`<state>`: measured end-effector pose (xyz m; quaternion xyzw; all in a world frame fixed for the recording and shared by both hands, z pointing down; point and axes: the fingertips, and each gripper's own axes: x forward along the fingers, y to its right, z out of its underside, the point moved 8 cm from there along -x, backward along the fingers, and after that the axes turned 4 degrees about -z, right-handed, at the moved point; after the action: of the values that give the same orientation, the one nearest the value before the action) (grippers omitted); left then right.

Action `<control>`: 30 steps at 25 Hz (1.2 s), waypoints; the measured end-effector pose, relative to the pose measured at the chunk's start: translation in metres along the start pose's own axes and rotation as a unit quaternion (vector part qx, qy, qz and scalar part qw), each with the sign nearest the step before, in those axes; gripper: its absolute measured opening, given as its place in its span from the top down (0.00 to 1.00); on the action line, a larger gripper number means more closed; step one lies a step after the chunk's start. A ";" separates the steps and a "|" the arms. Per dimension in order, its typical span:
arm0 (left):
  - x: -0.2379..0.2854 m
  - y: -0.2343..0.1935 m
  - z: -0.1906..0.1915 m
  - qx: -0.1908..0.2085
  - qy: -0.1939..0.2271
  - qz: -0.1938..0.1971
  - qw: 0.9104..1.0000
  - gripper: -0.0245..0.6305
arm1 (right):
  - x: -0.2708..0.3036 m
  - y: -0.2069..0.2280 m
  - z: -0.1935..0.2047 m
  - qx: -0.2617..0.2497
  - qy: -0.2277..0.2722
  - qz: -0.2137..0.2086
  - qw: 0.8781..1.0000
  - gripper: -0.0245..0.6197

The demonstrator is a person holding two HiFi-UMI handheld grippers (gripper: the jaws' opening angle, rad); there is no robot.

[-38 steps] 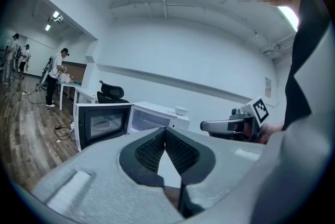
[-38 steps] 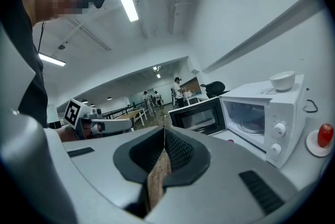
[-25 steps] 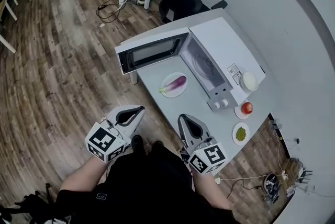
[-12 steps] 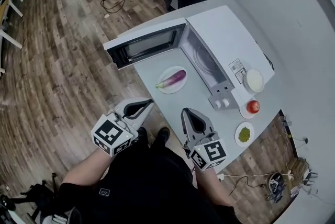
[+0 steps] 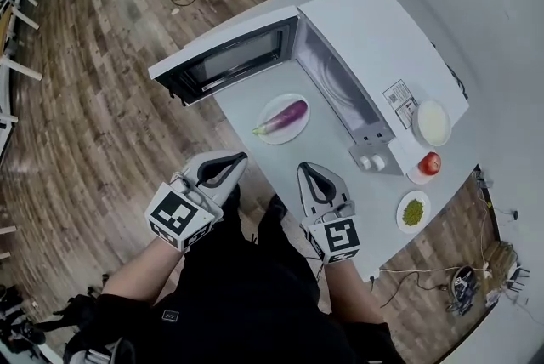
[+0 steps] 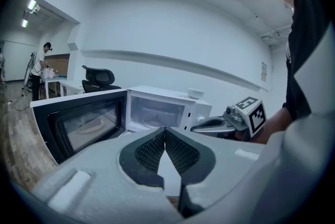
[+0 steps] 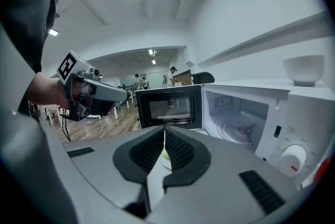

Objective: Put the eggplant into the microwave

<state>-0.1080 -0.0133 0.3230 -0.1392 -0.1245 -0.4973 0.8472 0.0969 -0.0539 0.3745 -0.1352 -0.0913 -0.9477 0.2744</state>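
Note:
A purple eggplant [image 5: 283,116] lies on a white plate [image 5: 269,134] on the grey table, in front of the white microwave [image 5: 374,39]. The microwave door [image 5: 223,61] hangs wide open and its cavity [image 7: 243,120] holds only the glass turntable. My left gripper [image 5: 231,159] is shut and empty, off the table's near left edge. Over the table's near edge, my right gripper [image 5: 308,170] is shut and empty too, a short way from the plate. In the right gripper view, a sliver of the plate [image 7: 165,155] shows behind the closed tips.
A white bowl [image 5: 433,122] sits on top of the microwave. To the right of the microwave are a small plate with a tomato [image 5: 430,162] and a dish of green food [image 5: 413,212]. A black office chair [image 6: 98,78] stands behind the table; wooden floor lies to the left.
Both grippers have moved forward and lower toward the table. The view has shifted closer, so the microwave and plate sit nearer the grippers. Both stay shut.

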 end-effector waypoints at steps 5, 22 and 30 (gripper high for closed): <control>0.023 -0.022 0.017 0.005 -0.008 0.028 1.000 0.95 | 0.026 0.005 0.016 -0.030 -0.021 0.019 0.999 0.94; 0.053 -0.091 0.072 -0.011 -0.025 0.002 1.000 0.95 | 0.090 0.024 0.066 -0.145 -0.140 0.028 0.979 0.94; 0.063 -0.095 0.091 -0.020 -0.049 0.008 0.999 0.95 | 0.112 0.032 0.085 -0.201 -0.177 0.014 0.963 0.92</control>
<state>-0.1675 -0.0760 0.4400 -0.1812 -0.1548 -0.4852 0.8413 0.0408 -0.1148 0.4920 -0.3542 0.0561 -0.9037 0.2341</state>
